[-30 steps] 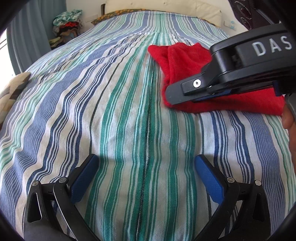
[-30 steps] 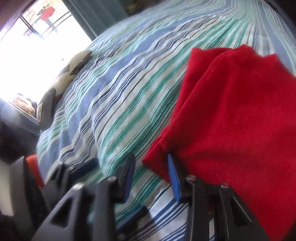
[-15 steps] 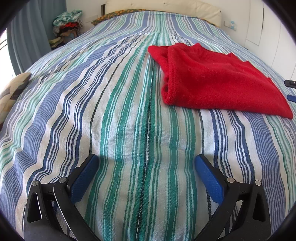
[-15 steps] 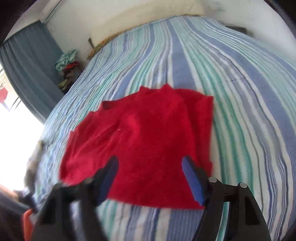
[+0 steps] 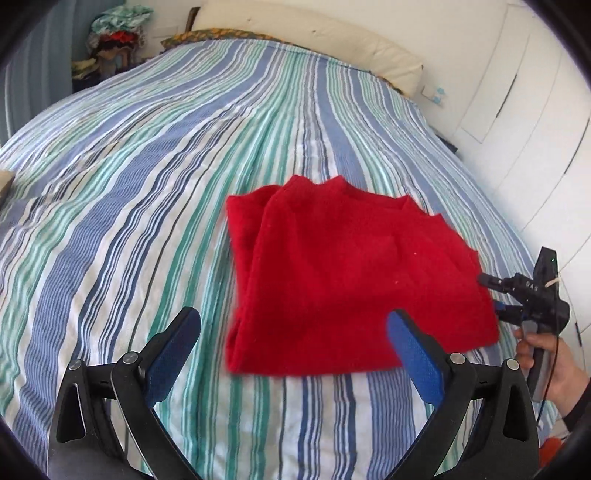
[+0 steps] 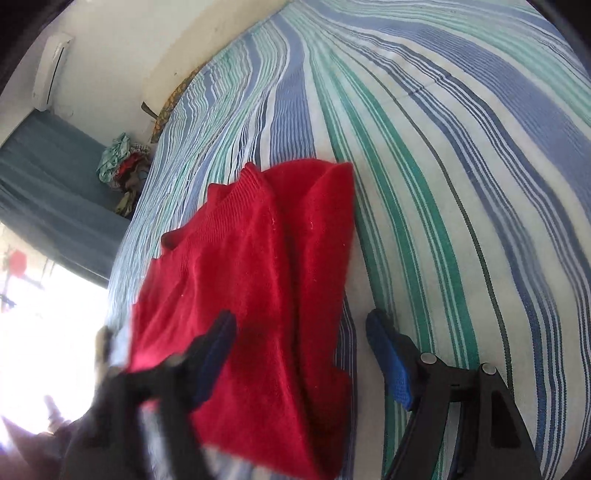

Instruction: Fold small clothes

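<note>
A red knit sweater (image 5: 343,273) lies partly folded on the striped bedspread (image 5: 147,192), its left side doubled over. My left gripper (image 5: 295,347) is open and empty, hovering just in front of the sweater's near edge. My right gripper (image 6: 301,354) is open and empty, its fingers straddling the sweater's (image 6: 258,288) right edge from above. The right gripper also shows in the left wrist view (image 5: 495,293) at the sweater's right edge, held by a hand.
A cream headboard cushion (image 5: 303,40) and a patterned pillow (image 5: 221,35) lie at the far end of the bed. A pile of clothes (image 5: 114,40) sits at the far left by a blue curtain (image 6: 48,177). White cupboard doors (image 5: 524,110) stand to the right.
My right gripper left the sweater's left edge and swung round to its right edge. My left gripper rose and moved right toward the sweater. Both stayed open.
</note>
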A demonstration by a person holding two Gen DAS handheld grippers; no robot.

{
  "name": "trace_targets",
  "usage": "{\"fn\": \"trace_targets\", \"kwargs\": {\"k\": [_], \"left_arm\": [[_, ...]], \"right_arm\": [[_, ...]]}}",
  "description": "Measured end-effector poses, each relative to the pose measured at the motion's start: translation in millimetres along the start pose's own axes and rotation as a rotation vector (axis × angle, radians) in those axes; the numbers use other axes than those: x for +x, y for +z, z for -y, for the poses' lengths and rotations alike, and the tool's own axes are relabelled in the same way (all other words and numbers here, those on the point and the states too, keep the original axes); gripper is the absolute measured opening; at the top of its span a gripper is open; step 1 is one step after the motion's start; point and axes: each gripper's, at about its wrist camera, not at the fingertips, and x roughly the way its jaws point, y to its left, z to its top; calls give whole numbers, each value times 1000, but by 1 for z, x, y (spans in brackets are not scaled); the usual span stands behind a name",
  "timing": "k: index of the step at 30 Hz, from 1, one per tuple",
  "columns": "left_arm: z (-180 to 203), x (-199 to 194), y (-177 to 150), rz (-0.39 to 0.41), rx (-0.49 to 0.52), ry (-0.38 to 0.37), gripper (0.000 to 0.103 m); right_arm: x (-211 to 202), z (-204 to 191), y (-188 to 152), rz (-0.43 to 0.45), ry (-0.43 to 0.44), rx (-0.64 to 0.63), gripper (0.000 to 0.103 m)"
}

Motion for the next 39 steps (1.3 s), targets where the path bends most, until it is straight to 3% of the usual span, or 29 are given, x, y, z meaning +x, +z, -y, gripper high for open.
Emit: {"fn": "trace_targets", "kwargs": {"k": [4, 6, 9, 11, 13, 16, 20, 21, 23, 27, 31, 35, 39], "left_arm": [[61, 38, 27, -27, 88, -14, 101], [82, 65, 27, -69, 126, 31, 101], [101, 132, -8, -278, 238, 168, 103], [115, 125, -20, -161, 360, 213, 103], [114, 113, -18, -180, 371, 187, 101], [87, 75, -14, -178, 294, 106, 101], [26, 21, -19, -153, 220, 87, 101], [8, 8, -24, -143, 206, 103, 101], [-32, -11, -32, -130, 162, 145, 101], [-110, -31, -59, -110, -3, 197, 101], [-157, -29, -76, -145, -202, 169, 101], [-158, -35, -69, -79, -211, 132, 101], [-160, -26, -72, -97, -199, 137, 101]], "right_arm": [[1, -1, 3, -5, -2, 1, 73], [2, -3, 4, -13, -9, -9, 73], [3, -7, 5, -23, 0, -19, 73], [2, -7, 5, -29, 11, -13, 73], [3, -8, 7, -34, 22, -5, 73], [5, -9, 11, -34, 47, 6, 73], [19, -12, 13, -60, 52, 17, 73], [24, -14, 13, -85, 50, 9, 54], [26, -24, 12, -91, -38, -29, 11], [7, -67, 12, -36, -130, -135, 10], [-5, -138, 10, -23, -138, -244, 10], [14, -218, -4, -53, -143, -337, 10], [65, -286, -36, -100, -179, -447, 10]]}}
